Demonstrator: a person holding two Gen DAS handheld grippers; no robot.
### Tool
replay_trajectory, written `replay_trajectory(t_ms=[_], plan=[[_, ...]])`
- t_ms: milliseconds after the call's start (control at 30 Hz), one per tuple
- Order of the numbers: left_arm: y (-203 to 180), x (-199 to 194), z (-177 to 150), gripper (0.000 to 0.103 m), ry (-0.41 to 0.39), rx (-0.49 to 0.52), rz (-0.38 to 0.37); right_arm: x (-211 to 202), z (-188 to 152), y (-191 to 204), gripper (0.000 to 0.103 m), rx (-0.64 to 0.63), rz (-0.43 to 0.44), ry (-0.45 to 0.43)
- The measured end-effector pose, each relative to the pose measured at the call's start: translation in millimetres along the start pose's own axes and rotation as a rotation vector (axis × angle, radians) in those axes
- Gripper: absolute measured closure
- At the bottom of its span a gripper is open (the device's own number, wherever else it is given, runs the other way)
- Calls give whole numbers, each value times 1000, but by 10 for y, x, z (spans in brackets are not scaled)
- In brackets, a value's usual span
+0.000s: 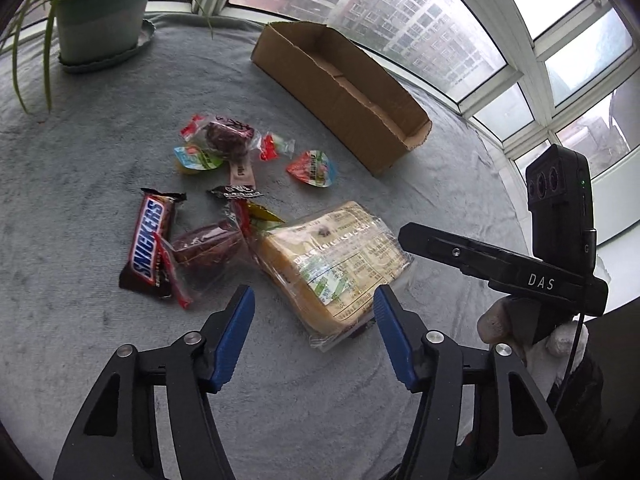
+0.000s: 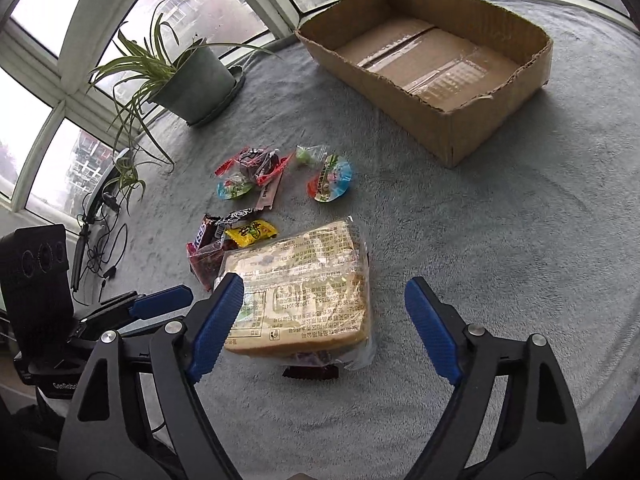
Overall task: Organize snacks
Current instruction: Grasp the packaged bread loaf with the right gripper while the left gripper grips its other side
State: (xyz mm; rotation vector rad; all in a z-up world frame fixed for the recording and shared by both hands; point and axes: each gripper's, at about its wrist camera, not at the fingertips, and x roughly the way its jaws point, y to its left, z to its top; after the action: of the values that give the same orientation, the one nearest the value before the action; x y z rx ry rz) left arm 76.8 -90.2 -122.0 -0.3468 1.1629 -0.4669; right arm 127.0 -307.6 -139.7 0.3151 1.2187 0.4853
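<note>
Snacks (image 1: 256, 216), loose, plastic-wrapped, clustered

Left wrist view looks steeply down past its blue-padded black left gripper (image 1: 314, 300), close above the clear-wrapped sandwich pack (image 1: 336, 258). Right wrist view does likewise over its right gripper (image 2: 324, 294). Both share the sandwich pack (image 2: 304, 292), the open brown cardboard box (image 1: 352, 92) (image 2: 492, 128) beyond, and the grey fleece cloth (image 1: 100, 168) (image 2: 500, 216).
</note>
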Motion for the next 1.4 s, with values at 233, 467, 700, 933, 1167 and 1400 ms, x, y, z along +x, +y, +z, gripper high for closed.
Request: replay_trajectory(t_ms=[233,467,700,933,1167,1400], plan=[[-12,197,31,60,53,-7,-20,204,-3,3,40,-11,25,62],[39,251,76,61,52,-18,-9,216,-6,4,45,-18,30,70],[-6,278,79,61,46,3,9,158,-14,94,47,-48,4,52],[-64,223,125,63,21,20,20,-13,15,155,47,-55,15,8],[-189,109,333,63,-21,58,13,-298,226,203,47,-77,17,-77],[-425,86,732,63,-90,116,9,-466,548,41,47,-66,-6,-135]])
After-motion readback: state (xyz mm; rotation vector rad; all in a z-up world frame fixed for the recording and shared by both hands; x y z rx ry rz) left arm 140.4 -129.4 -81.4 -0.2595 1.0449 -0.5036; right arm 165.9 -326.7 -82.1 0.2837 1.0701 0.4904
